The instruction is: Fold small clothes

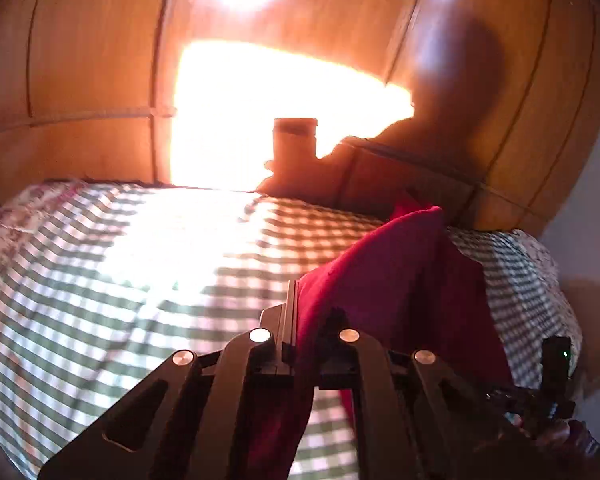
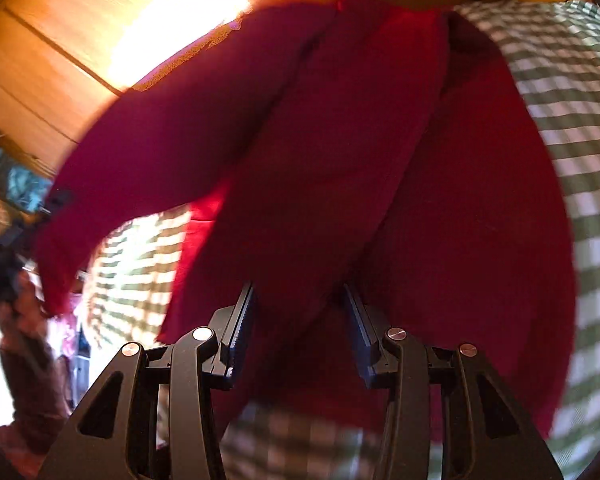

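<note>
Right now the red cloth point(image 1: 400, 280) is up off the bed point(image 1: 120, 280), which wears a green and white checked cover. The left hand-held gripper point(image 1: 296, 320) is clenched on 1 edge of the cloth, and the cloth runs from its tips up and to the right, to a high point near the wooden wall point(image 1: 92, 80). In the right wrist view the same red cloth point(image 2: 340, 160) hangs like a tent just ahead of the right hand-held gripper point(image 2: 300, 320). A fold of it lies between the 2 jaws, but the jaws stand apart and I see gaps beside the cloth, so this gripper looks released and not pinching. The long way of the cloth seems to go from the left gripper across and over to the right one, with the checked bed point(image 2: 580, 120) below and to the right. The left gripper is the one that has the cloth, so I think it must lead the next fold, while the right one needs to close on its fold first. If it does not, that side may drop and bunch up. I can see no brand, label or writing anywhere.
</note>
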Available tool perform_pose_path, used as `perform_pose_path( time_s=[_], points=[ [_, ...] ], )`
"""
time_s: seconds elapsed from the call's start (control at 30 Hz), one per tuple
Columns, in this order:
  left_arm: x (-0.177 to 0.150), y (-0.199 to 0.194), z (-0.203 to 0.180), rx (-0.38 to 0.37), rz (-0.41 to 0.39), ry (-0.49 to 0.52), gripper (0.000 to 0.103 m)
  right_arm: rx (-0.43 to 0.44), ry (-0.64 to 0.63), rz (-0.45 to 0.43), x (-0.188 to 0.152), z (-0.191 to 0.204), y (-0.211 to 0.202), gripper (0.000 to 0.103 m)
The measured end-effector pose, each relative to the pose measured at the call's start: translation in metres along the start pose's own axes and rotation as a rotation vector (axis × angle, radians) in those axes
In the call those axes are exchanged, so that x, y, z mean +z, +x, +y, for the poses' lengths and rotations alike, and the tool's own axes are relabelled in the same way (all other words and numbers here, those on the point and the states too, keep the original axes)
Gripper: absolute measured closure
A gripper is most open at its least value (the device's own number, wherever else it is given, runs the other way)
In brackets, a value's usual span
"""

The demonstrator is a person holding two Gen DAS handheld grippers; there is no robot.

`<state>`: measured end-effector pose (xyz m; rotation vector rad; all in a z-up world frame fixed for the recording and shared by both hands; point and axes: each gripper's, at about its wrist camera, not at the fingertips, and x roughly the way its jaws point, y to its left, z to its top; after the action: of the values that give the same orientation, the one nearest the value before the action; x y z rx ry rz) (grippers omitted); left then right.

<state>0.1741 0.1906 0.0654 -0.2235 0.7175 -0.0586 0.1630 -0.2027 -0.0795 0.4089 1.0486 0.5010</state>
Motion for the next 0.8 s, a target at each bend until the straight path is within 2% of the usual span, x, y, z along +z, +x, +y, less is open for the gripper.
perform_pose_path(
  time_s=[0.1, 0.13, 0.27, 0.33, 0.4, 0.43, 0.5, 0.53, 0.57, 0.6, 0.67, 0.7, 0.73, 0.77, 0.8],
  points=[
    [0.030, 0.011, 0.030, 0.107, -0.017, -0.023, 0.099, -0.024, -0.073, -0.033, 0.006, 0.019, -0.006, 0.090],
    [0.039, 0.017, 0.038, 0.151, -0.022, -0.031, 0.099, -0.036, -0.094, -0.046, 0.007, 0.023, -0.011, 0.096],
    [0.062, 0.051, 0.065, 0.304, -0.002, -0.055, 0.099, -0.067, -0.131, -0.170, 0.028, 0.026, -0.055, 0.097],
    [0.068, 0.073, 0.075, 0.362, 0.022, -0.075, 0.098, -0.126, -0.115, -0.260, 0.042, 0.013, -0.091, 0.097],
    [0.069, 0.094, 0.080, 0.403, 0.054, -0.079, 0.098, -0.232, -0.093, -0.338, 0.063, -0.009, -0.121, 0.097],
    [0.068, 0.100, 0.079, 0.422, 0.062, -0.074, 0.094, -0.280, -0.072, -0.358, 0.075, -0.021, -0.131, 0.097],
    [0.063, 0.104, 0.075, 0.431, 0.063, -0.087, 0.075, -0.373, -0.009, -0.387, 0.097, -0.055, -0.150, 0.097],
    [0.058, 0.103, 0.072, 0.420, 0.046, -0.097, 0.050, -0.427, 0.019, -0.400, 0.108, -0.070, -0.155, 0.097],
    [0.055, 0.101, 0.068, 0.413, 0.025, -0.102, 0.038, -0.483, 0.053, -0.408, 0.122, -0.088, -0.158, 0.097],
    [0.051, 0.097, 0.061, 0.405, 0.018, -0.104, 0.037, -0.515, 0.083, -0.414, 0.135, -0.106, -0.158, 0.097],
    [0.037, 0.097, 0.052, 0.323, 0.058, -0.112, 0.038, -0.566, 0.152, -0.431, 0.163, -0.137, -0.157, 0.096],
    [0.029, 0.097, 0.046, 0.287, 0.072, -0.114, 0.038, -0.589, 0.172, -0.431, 0.172, -0.144, -0.151, 0.086],
    [0.016, 0.094, 0.038, 0.240, 0.089, -0.107, 0.038, -0.619, 0.199, -0.432, 0.179, -0.151, -0.151, 0.049],
    [0.005, 0.093, 0.030, 0.193, 0.107, -0.097, 0.039, -0.631, 0.234, -0.444, 0.182, -0.160, -0.152, 0.025],
    [-0.008, 0.091, 0.022, 0.137, 0.129, -0.088, 0.039, -0.627, 0.277, -0.501, 0.181, -0.168, -0.157, 0.006]
  ],
)
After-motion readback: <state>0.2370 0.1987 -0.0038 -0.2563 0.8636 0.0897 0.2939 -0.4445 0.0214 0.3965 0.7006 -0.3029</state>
